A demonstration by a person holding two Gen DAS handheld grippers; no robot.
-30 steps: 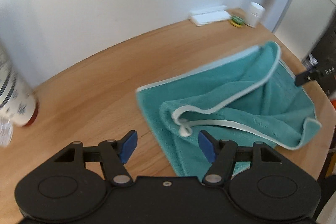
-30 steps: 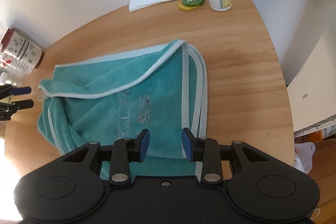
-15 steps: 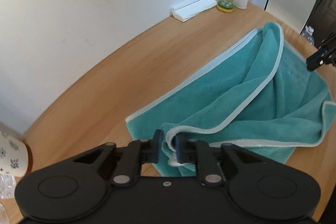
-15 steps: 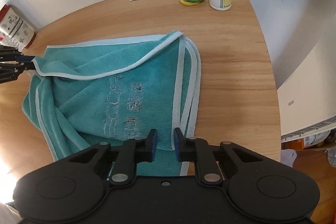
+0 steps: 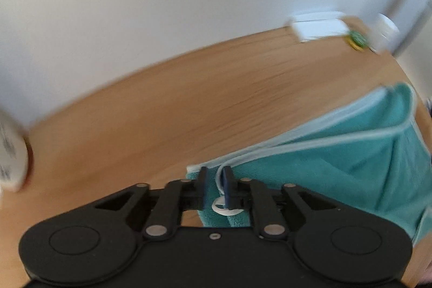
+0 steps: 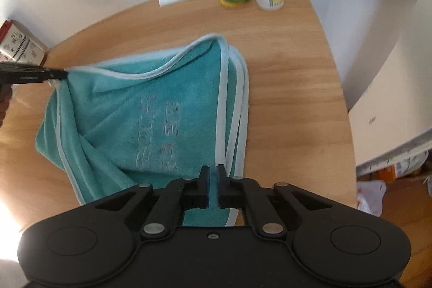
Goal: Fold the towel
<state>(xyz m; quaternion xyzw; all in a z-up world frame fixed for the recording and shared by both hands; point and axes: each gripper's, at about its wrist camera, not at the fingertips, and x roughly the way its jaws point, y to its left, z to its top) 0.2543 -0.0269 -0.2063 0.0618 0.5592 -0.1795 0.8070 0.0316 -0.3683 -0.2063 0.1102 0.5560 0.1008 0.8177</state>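
**Both tools pinching opposite corners of the towel**

Left wrist view: the left tool (image 5: 215,181) is pinching the towel (image 5: 337,166) corner, cloth trailing toward 2 o'clock across the surface (image 5: 189,104).

Right wrist view: the right tool (image 6: 213,181) is pinching the near hem; the towel's long axis is running toward 10 o'clock, where the left tool is lifting its far corner.

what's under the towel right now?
The teal towel lies in folded layers on the wooden table; bare wood shows all round it. Its own lower layers peek out at the right edge. Anything beneath the cloth is covered and cannot be seen.
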